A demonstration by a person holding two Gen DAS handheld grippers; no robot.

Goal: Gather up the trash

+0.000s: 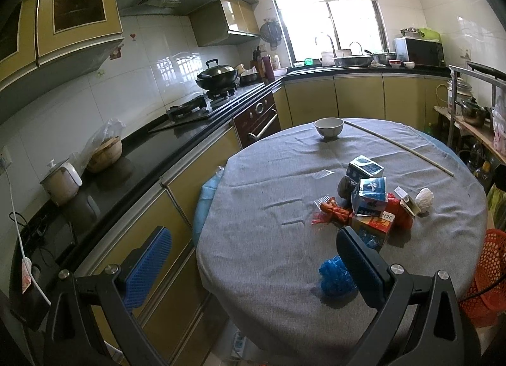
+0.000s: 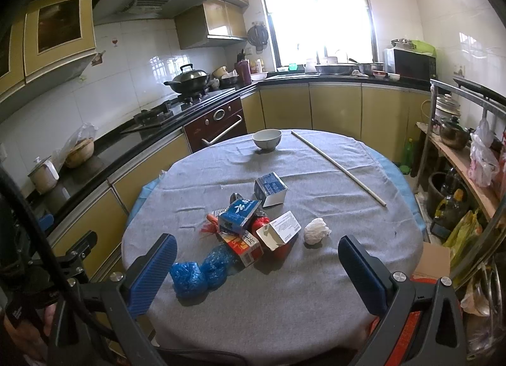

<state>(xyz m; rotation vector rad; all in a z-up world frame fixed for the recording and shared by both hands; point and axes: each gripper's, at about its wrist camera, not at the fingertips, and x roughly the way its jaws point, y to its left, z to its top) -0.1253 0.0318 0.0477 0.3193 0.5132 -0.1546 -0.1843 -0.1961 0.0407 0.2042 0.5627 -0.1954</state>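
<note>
- The trash sits in a loose heap near the middle of the round, grey-clothed counter [image 2: 284, 302]: blue-and-white cartons [image 2: 238, 212], a red wrapper, an orange box, and a white crumpled ball of paper [image 2: 317, 230] a little apart on the heap's right side.
- Nearest the person are two crumpled blue plastic wads [image 2: 199, 272], lying side by side at the front edge of the heap.
- The right claw [image 2: 257, 271] hangs above the near rim of the counter with its jaws spread wide and nothing between them. The blue wads lie just ahead and toward its left finger, so I'd judge it need only go forward, down and slightly left.
- The left claw [image 1: 249, 271] is spread just as wide and just as empty, but it hangs over the counter's left edge; from there a blue wad [image 1: 335, 276] shows right against its right finger and the heap runs off to the right.
- Both are close, though the right claw seems better lined up on the wads.
- A red mesh basket [image 1: 484, 274] stands beside the counter on the right, a likely place for the trash.
- The bowl [image 2: 266, 139] and the long stick [image 2: 338, 168] lie well beyond the heap.
</note>
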